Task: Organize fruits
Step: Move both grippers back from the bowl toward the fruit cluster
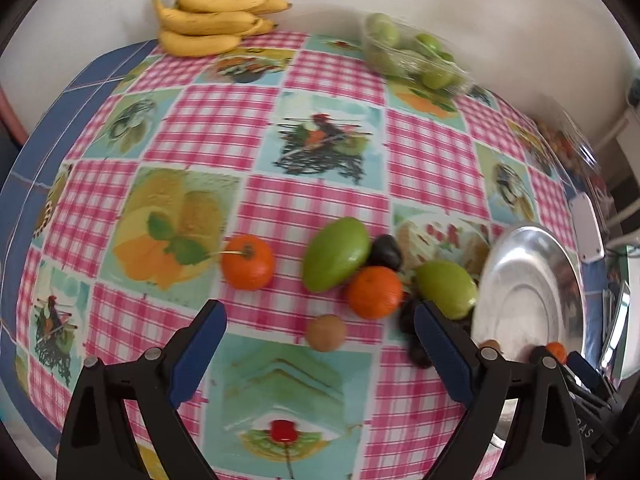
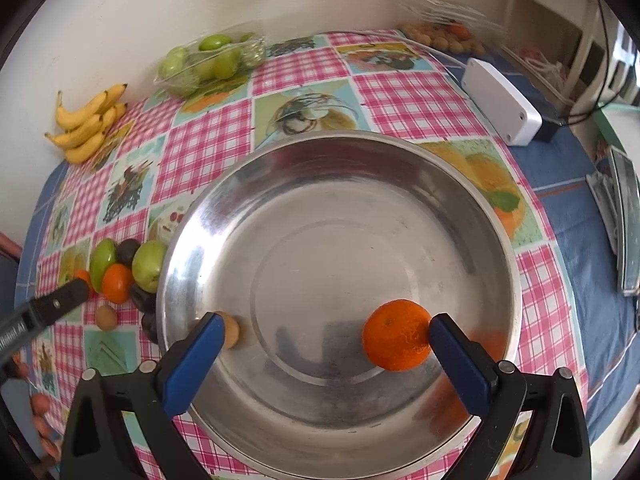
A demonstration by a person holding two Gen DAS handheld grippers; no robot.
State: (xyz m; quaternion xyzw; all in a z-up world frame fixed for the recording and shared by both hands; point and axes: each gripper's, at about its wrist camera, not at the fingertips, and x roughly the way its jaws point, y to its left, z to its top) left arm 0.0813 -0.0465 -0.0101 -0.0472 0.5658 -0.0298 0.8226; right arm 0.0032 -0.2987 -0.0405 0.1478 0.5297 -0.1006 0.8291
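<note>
The right gripper (image 2: 326, 340) stands wide open above a large, round, shiny steel bowl (image 2: 280, 184), its blue pads spread apart and pressing on nothing. Inside the bowl, a bright orange tangerine (image 2: 396, 334) lies on the metal floor just beside the right-hand pad, close enough that I cannot tell whether it touches it. A small tan-brown round fruit (image 2: 232, 330) sits in the bowl too, partly hidden behind the left-hand pad.

The left gripper (image 1: 320, 322) is also wide open and empty, pointing down at the surface (image 1: 328, 76), which is covered with a pink-checked cloth printed with food pictures. Just ahead of it, left of the bowl, lies a loose cluster of fruit: an oval green fruit (image 1: 336, 254), a dark purple-black plum (image 1: 385, 252) behind it, a second orange tangerine (image 1: 374, 292) in front, and a rounder green fruit (image 1: 446, 288) near the bowl's rim. Another small orange fruit with a stem (image 1: 248, 262) lies apart to the left, and a small brown round fruit (image 1: 326, 332) rests nearest the gripper, between its fingers in the view but untouched.

At the far edge, by the wall, lie a bunch of yellow bananas (image 1: 212, 20) and a clear plastic bag of green fruits (image 1: 412, 54). A white rectangular box (image 2: 502, 102) sits beyond the bowl on the right.
</note>
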